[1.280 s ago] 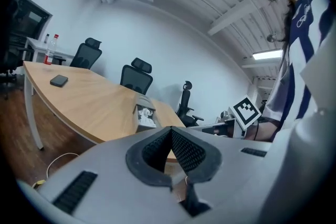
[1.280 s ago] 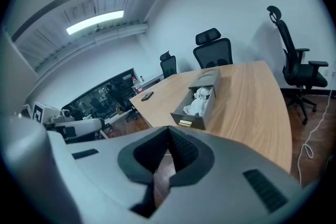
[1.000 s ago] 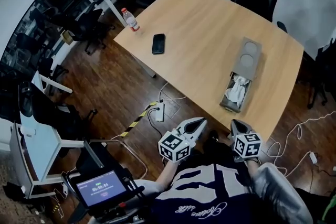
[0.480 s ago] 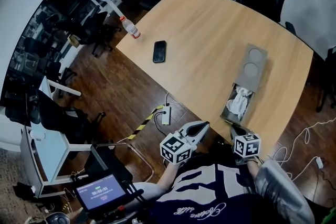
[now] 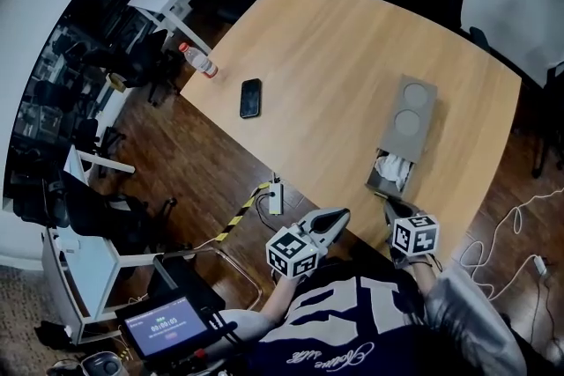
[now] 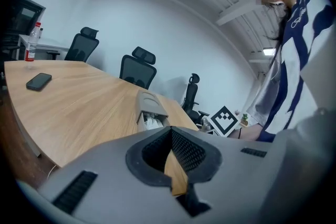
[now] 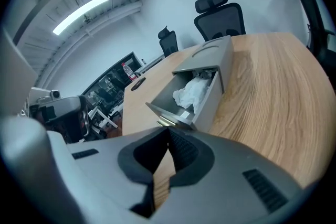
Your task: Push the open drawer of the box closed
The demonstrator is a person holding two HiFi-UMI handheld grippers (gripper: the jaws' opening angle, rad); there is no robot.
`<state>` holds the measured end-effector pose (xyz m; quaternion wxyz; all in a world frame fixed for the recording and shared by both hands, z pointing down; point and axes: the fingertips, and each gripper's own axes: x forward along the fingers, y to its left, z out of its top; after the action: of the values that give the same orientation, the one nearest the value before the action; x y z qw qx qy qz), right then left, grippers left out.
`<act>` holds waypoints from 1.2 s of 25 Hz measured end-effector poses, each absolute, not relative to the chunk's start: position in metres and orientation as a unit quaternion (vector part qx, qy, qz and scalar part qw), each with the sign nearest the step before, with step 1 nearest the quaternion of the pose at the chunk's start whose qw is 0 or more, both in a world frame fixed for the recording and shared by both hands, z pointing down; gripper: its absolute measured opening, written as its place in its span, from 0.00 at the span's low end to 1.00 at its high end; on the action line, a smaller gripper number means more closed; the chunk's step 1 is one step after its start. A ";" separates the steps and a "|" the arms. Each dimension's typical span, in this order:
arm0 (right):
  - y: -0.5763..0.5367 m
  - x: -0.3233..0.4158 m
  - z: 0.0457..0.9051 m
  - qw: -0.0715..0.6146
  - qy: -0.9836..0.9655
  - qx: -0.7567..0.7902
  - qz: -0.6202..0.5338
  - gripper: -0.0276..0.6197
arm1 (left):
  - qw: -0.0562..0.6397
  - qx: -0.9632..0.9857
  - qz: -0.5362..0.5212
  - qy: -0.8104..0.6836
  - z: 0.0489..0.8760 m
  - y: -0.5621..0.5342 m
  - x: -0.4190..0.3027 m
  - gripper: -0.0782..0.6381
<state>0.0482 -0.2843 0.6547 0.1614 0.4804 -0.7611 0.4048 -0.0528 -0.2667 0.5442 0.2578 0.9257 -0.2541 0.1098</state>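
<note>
Right tool (image 5: 390, 207) sits nearer the drawer (image 5: 384, 183) front vs. 1 s ago; tip just short of it, no contact seen. Both tools have jaws together, empty; left tool (image 5: 337, 215) hangs off the desk (image 5: 326, 48) edge. Drawer stands pulled out of box (image 5: 411, 113) w/ white wad (image 5: 394, 165) inside; push not yet begun.
</note>
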 end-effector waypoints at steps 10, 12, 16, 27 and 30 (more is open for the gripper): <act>-0.379 0.096 0.655 0.157 -0.746 0.548 0.344 0.04 | 0.275 0.919 0.125 -0.251 0.561 -0.290 -0.040 0.11; -0.391 0.100 0.660 0.155 -0.744 0.555 0.339 0.04 | 0.278 0.919 0.129 -0.249 0.569 -0.296 -0.039 0.11; -0.399 0.103 0.663 0.152 -0.740 0.569 0.324 0.04 | 0.280 0.916 0.134 -0.253 0.576 -0.305 -0.040 0.11; -0.359 0.073 0.642 0.146 -0.754 0.554 0.320 0.04 | 0.270 0.923 0.124 -0.245 0.570 -0.288 -0.045 0.11; -0.336 0.059 0.639 0.148 -0.762 0.541 0.324 0.04 | 0.265 0.925 0.118 -0.247 0.567 -0.276 -0.051 0.11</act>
<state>0.0590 -0.3365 0.6385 0.1476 0.5412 -0.7620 0.3236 -0.0513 -0.2762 0.5666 0.2647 0.9247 -0.2467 0.1182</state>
